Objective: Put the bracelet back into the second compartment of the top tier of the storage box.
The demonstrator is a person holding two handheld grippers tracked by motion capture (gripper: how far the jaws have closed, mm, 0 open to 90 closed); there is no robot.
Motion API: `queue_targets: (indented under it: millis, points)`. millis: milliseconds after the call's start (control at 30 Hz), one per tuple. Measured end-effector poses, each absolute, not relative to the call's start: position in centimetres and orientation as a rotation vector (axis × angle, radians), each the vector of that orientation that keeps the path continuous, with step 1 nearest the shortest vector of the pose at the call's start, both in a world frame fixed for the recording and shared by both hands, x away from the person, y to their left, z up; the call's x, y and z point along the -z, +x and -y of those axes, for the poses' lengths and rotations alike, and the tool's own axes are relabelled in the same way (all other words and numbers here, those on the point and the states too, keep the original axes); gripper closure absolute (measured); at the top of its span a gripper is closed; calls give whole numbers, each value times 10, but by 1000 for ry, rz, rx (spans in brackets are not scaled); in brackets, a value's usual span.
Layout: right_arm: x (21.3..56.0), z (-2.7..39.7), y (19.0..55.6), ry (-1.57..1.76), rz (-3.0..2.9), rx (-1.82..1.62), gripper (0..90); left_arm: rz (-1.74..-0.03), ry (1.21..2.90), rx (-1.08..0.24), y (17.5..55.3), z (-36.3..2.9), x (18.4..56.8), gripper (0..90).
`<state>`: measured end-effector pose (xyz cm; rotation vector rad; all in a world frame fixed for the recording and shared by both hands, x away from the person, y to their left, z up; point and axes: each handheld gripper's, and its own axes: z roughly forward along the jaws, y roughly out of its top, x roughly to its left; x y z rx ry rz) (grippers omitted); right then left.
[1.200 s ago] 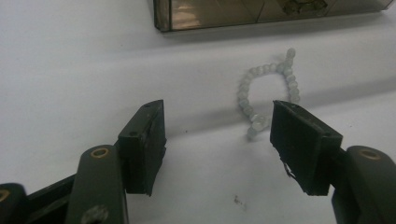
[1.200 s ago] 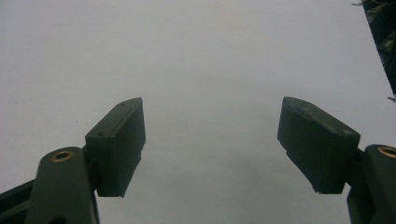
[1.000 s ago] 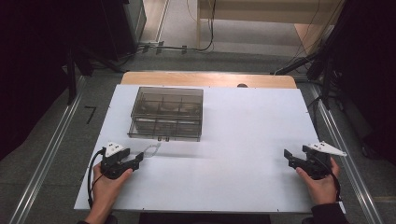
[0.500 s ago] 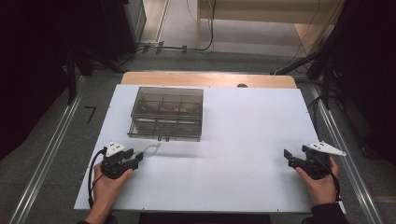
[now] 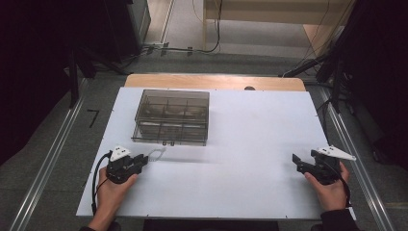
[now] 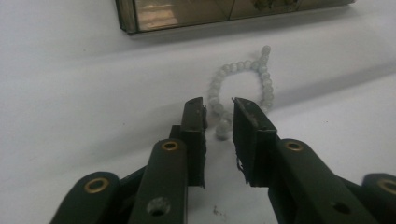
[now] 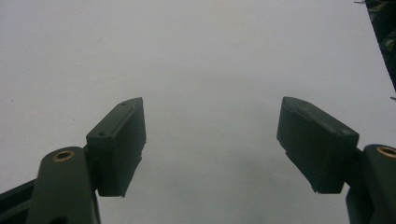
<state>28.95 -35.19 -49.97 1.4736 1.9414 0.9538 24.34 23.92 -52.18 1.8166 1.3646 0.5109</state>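
Observation:
A pale bead bracelet [image 6: 267, 84] lies on the white table [image 5: 240, 144] just in front of a clear smoky compartment box [image 5: 171, 115]. My left gripper [image 6: 218, 107] rests low on the table at the bracelet's near end. Its jaws stand a narrow gap apart, with one or two beads lying between the tips and untouched. In the high view the bracelet [image 5: 156, 154] sits right at the left gripper [image 5: 144, 160]. My right gripper [image 5: 296, 161] rests at the table's right side with its jaws wide apart and nothing between them [image 7: 210, 116].
The box [image 6: 187, 11] has several compartments holding small items. A wooden strip [image 5: 216, 82] runs along the table's far edge. Metal rails [image 5: 48, 163] flank both sides, and dark equipment and cables stand beyond.

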Motion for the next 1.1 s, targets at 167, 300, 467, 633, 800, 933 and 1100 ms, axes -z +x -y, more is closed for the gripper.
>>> queue_targets:
  millis: [167, 300, 467, 633, 800, 933, 1100]
  points:
    - [500, 352, 290, 1475, -1943, -954, 223, -1351, 1820, -494, 244, -238, 522, 833]
    - [500, 352, 290, 1479, -1943, -954, 223, -1333, 1827, -481, 244, -238, 522, 857]
    - [500, 352, 290, 1486, -1941, -955, 223, -1321, 1833, -479, 244, -237, 522, 862]
    - [500, 353, 290, 1481, -1943, -957, 223, -1300, 1813, -501, 242, -238, 517, 870]
    - [500, 353, 290, 1484, -1943, -957, 224, -1291, 1796, -509, 240, -238, 514, 872]
    - [500, 353, 290, 1485, -1941, -956, 224, -1271, 1770, -533, 237, -238, 509, 873]
    - [500, 353, 290, 1485, -1942, -957, 224, -1261, 1747, -540, 235, -238, 505, 873]
